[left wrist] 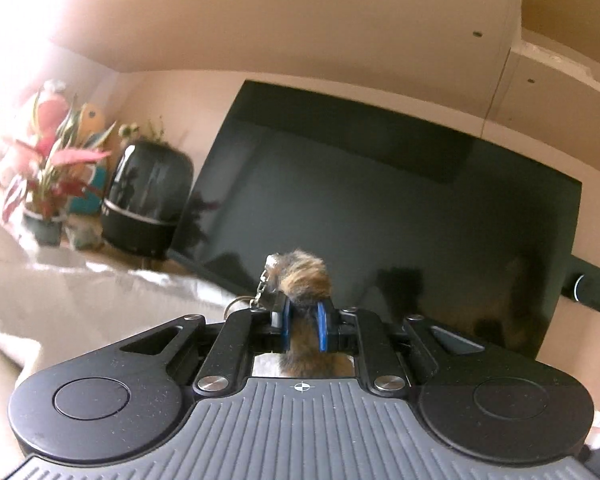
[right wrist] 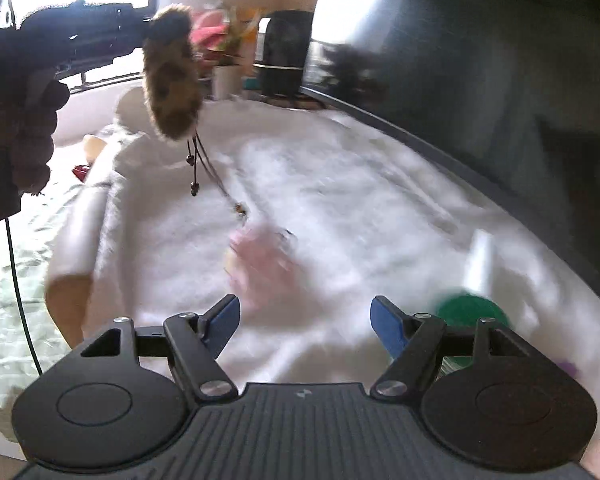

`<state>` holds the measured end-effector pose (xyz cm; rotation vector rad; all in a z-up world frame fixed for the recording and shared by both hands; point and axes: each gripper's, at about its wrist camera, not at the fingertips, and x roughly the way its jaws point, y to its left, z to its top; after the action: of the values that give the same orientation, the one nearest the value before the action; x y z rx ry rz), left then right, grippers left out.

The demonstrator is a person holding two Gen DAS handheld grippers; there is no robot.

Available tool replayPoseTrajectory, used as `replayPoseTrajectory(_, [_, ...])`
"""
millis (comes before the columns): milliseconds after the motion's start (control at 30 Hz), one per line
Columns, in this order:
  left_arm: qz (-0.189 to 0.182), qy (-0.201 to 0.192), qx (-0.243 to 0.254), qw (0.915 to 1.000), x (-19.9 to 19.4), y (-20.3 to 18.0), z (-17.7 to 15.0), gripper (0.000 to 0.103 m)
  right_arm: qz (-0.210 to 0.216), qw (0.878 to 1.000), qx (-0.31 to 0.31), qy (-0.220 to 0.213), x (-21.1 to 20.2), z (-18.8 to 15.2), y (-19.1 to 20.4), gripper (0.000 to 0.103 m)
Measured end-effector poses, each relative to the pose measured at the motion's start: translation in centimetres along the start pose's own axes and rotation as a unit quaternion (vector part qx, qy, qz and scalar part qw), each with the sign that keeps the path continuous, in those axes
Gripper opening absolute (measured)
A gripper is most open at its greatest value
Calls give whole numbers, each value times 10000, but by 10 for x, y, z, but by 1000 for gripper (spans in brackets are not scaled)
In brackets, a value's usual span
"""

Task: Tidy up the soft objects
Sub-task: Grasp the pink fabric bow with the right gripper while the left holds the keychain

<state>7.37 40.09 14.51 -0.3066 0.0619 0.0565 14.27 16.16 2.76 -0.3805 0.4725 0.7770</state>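
A brown furry tail keychain [left wrist: 304,280] is pinched between the blue pads of my left gripper [left wrist: 303,326], its chain and ring hanging off to the left. In the right wrist view the same furry keychain [right wrist: 172,76] dangles high at the upper left from the left gripper [right wrist: 150,24], cords with beads trailing below it. My right gripper [right wrist: 304,328] stands open with nothing between its fingers, over a white fluffy cloth [right wrist: 340,184]. A blurred pink soft object [right wrist: 260,264] lies on the cloth just ahead of it.
A large dark TV screen [left wrist: 380,208] stands behind the cloth. A black speaker [left wrist: 148,200] and potted plants [left wrist: 52,184] stand at the far left. A green round lid [right wrist: 470,312] and a white object [right wrist: 480,260] lie near the right finger. A person's gloved hand [right wrist: 24,120] holds the left gripper.
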Motion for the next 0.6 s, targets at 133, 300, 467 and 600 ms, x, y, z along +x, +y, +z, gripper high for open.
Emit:
replayPoseTrajectory(133, [40,16,62,10000,-4,4,1,15,464,9985,242,142,48,26,9,73])
replayPoseTrajectory(300, [136,279,-30,9995,-7,16,-10,15,447,9962,343,664,114,34,21,44])
replayPoseTrajectory(467, [66,402,-42,9992,-7,13,-9,15,587,9937,693,663,101,39,2,11])
replayPoseTrajectory(600, [-168,312,215,9991,-8,-11,4,15,387,9965,709,231,50,59,-18,11])
